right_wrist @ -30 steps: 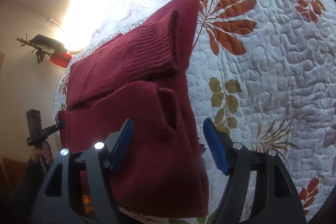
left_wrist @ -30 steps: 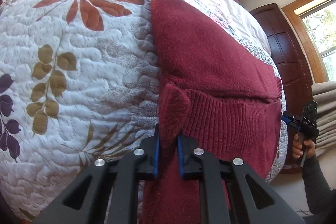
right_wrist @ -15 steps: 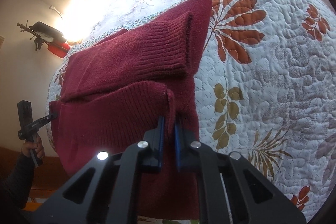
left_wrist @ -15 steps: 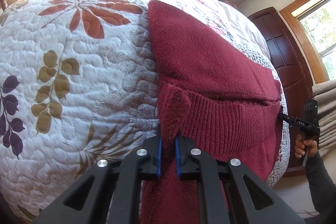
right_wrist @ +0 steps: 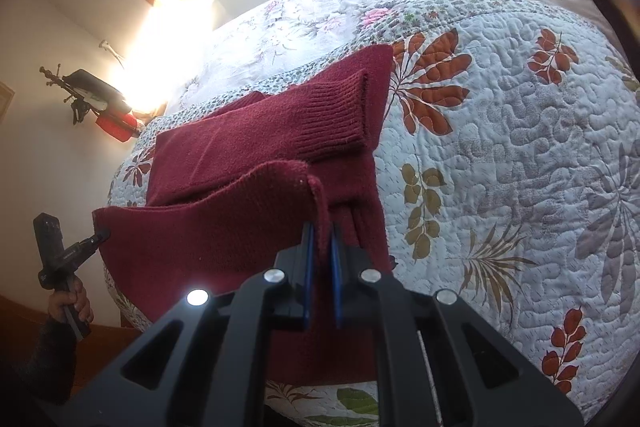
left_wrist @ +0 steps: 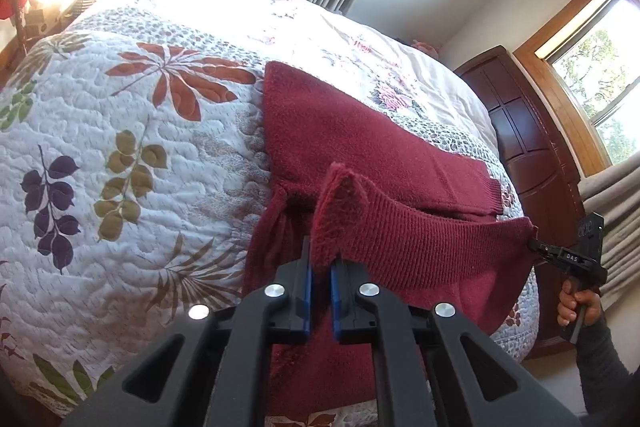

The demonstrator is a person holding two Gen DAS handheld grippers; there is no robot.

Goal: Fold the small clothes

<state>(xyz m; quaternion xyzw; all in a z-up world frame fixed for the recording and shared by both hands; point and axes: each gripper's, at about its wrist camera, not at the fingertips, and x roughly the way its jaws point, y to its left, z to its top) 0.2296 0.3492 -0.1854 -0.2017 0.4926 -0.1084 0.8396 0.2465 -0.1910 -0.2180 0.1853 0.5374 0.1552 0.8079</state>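
Sweater hem raised off the bed

The sweater is spread on the quilt; its ribbed hem corners are pinched in the shut jaws of the left gripper and right gripper.

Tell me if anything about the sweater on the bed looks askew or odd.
Nothing is damaged. The sweater is mid-fold: the left gripper and right gripper each pinch a hem corner, so the ribbed hem hangs lifted and sagging between them. One folded sleeve lies slanted across the body.
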